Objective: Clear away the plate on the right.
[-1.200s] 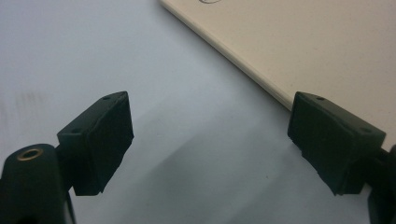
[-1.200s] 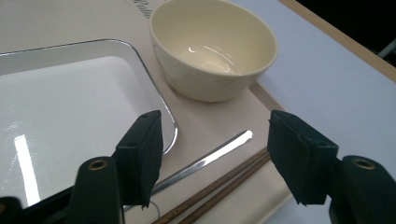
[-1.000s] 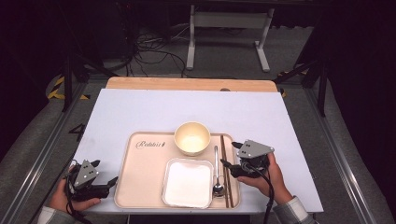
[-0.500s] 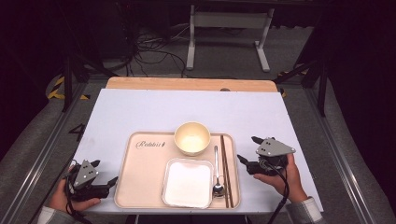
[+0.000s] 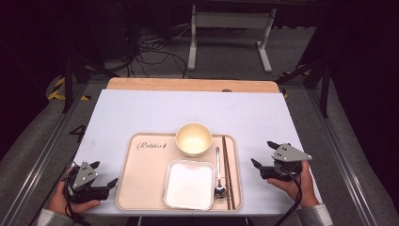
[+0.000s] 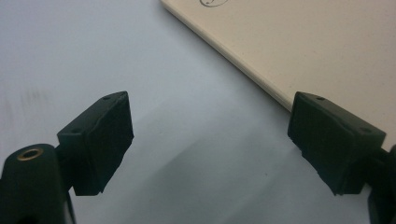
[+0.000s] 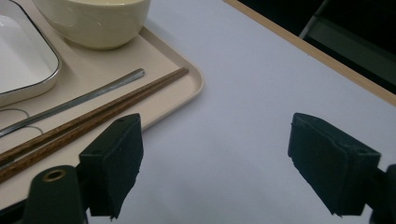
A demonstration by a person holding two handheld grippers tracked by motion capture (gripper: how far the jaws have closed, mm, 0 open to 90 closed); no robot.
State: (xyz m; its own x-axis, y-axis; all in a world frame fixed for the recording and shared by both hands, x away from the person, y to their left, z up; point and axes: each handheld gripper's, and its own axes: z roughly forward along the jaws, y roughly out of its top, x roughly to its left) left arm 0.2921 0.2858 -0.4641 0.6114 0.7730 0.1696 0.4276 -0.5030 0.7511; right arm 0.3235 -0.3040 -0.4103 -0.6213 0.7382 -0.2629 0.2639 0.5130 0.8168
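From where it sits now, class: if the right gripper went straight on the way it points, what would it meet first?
Probably the tray rim: the right gripper points left, with the chopsticks just beyond.

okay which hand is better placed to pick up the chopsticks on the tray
Right. The chopsticks lie along the tray's right edge, just beside the open right tool. The left tool sits off the tray's far side, with the square plate between.
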